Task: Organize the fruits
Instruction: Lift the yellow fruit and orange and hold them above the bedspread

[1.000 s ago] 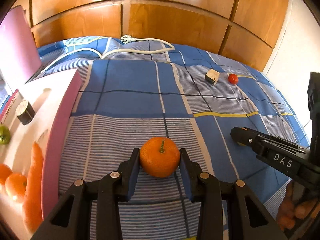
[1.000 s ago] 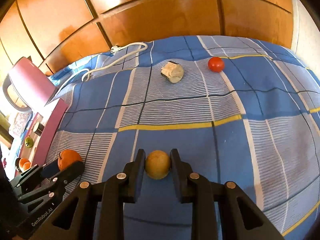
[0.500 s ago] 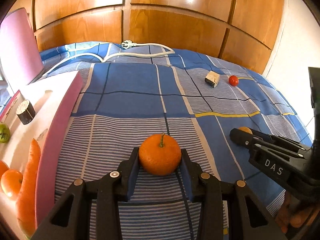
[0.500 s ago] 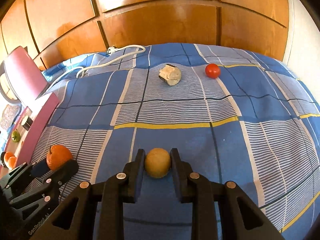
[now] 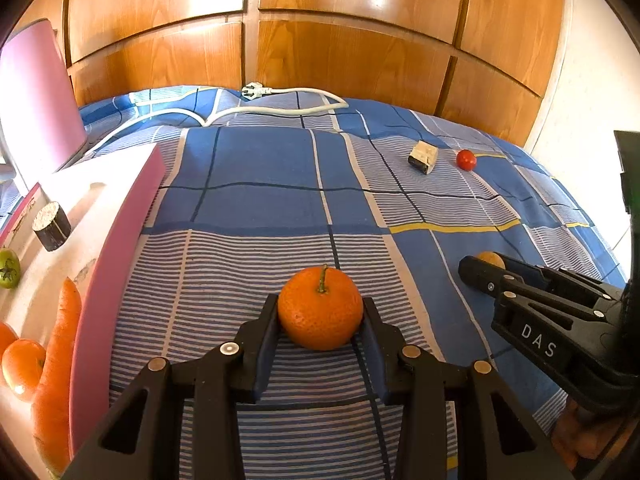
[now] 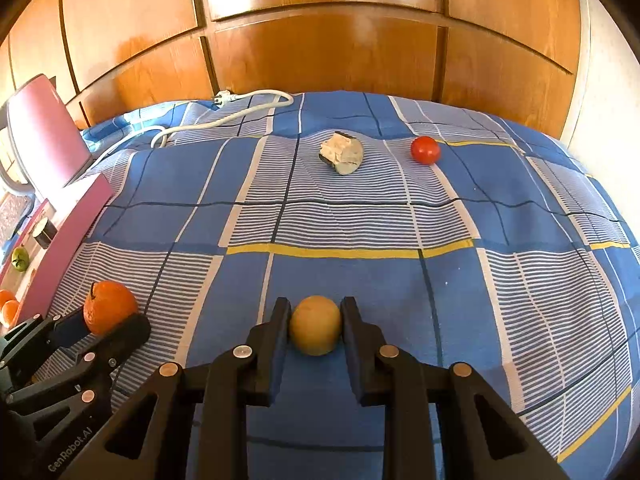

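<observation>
Fingers (image 5: 268, 332) of left gripper (image 5: 320, 330) clamp one orange (image 5: 320, 314); right gripper (image 6: 316, 330) grasps one tan fruit (image 6: 315, 325). Step judged: both picked, transfer pending. Next move likely calls for carrying each leftward to the pink box (image 5: 120, 240). Beyond the fingertips: one tomato (image 6: 425, 150), one pale chunk (image 6: 342, 152).

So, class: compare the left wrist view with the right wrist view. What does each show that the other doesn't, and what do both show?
Only the left wrist view: a carrot in the pink box.
Only the right wrist view: nothing clear.
Both: the left claw shut on an orange, the right claw shut on a yellow fruit, a tomato, a cable.
</observation>
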